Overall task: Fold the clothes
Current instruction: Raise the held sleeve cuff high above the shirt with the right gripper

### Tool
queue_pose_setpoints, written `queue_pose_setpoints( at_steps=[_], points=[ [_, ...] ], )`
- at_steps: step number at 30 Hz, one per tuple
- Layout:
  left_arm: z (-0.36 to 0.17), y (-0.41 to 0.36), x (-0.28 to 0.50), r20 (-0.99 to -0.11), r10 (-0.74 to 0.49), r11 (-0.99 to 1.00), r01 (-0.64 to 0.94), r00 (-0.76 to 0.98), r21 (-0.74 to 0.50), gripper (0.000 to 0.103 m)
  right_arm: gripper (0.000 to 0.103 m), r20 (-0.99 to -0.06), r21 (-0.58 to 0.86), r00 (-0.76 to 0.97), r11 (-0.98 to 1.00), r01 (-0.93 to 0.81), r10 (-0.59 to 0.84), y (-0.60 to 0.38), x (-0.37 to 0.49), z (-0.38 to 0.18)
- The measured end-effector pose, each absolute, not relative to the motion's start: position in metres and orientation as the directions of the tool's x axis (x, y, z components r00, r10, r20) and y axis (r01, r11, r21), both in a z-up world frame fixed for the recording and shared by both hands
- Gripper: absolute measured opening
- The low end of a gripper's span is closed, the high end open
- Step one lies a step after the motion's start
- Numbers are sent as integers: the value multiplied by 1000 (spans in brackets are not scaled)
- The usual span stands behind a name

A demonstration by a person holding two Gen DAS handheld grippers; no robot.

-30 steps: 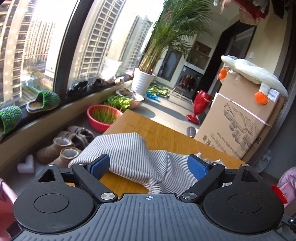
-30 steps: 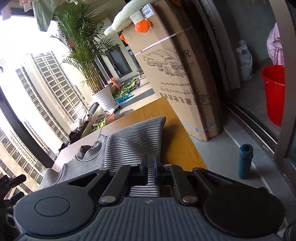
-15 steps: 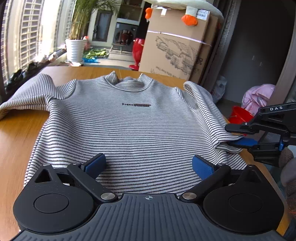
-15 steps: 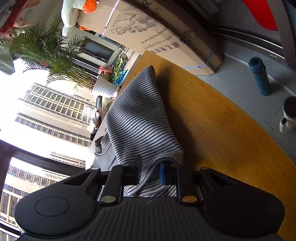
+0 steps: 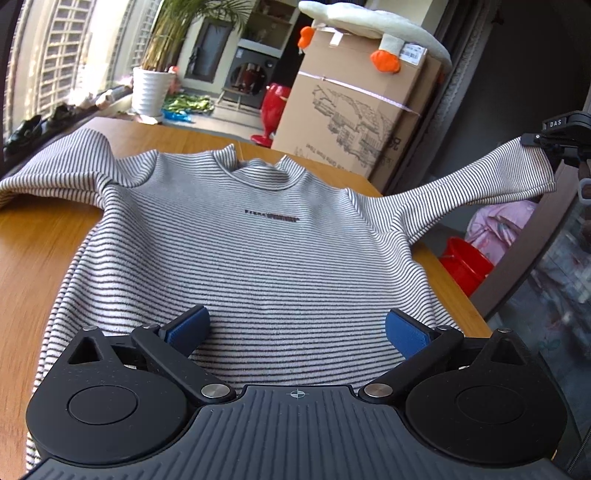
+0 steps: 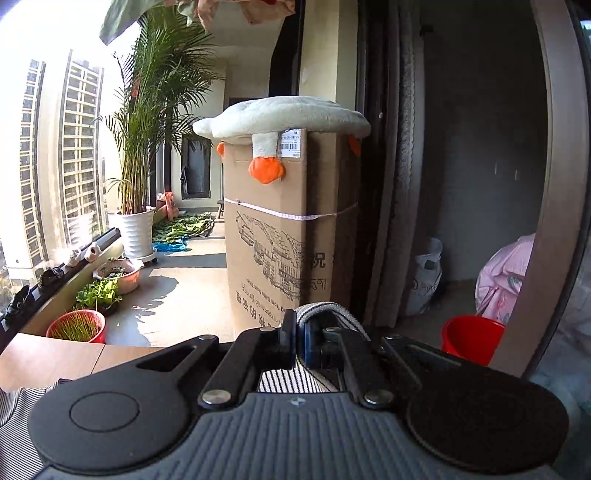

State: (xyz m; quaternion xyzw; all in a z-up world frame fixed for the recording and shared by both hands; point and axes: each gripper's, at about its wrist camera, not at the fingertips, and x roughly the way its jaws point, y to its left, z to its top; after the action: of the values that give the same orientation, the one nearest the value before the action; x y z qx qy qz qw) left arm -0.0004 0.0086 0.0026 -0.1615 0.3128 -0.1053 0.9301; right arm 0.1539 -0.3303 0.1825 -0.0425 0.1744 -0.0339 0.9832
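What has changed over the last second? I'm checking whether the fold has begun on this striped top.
The right gripper, shut on the sleeve cuff throughout, has lifted that sleeve off the table and holds it out in the air. The left gripper swung from the table's end to hover open over the hem of the striped top. The body and other sleeve stay flat; nothing is folded yet.

The right claw (image 6: 301,341) pinches the striped sleeve (image 6: 325,312) before a cardboard box (image 6: 273,236).

Apt balcony: potted palm (image 6: 147,122), shoes (image 6: 16,301), laundry (image 6: 192,14).
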Motion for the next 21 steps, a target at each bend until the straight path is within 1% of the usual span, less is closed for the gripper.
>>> queue_pose_setpoints(
  at_steps=[3, 4, 12, 21],
  points=[
    [2, 12, 0, -539, -310, 917, 97, 783, -387, 103, 4, -319, -213, 943, 977, 30, -98, -302, 161, 195],
    [2, 12, 0, -538, -311, 917, 98, 784, -388, 103, 4, -322, -223, 942, 975, 23, -96, -296, 164, 201],
    [2, 17, 0, -525, -327, 905, 100, 786, -414, 103, 4, -318, -246, 947, 968, -42, -40, -246, 162, 230],
    [1, 19, 3, -516, -339, 895, 102, 787, -433, 103, 4, -339, -246, 939, 958, -146, 56, -185, 166, 242]
  ],
)
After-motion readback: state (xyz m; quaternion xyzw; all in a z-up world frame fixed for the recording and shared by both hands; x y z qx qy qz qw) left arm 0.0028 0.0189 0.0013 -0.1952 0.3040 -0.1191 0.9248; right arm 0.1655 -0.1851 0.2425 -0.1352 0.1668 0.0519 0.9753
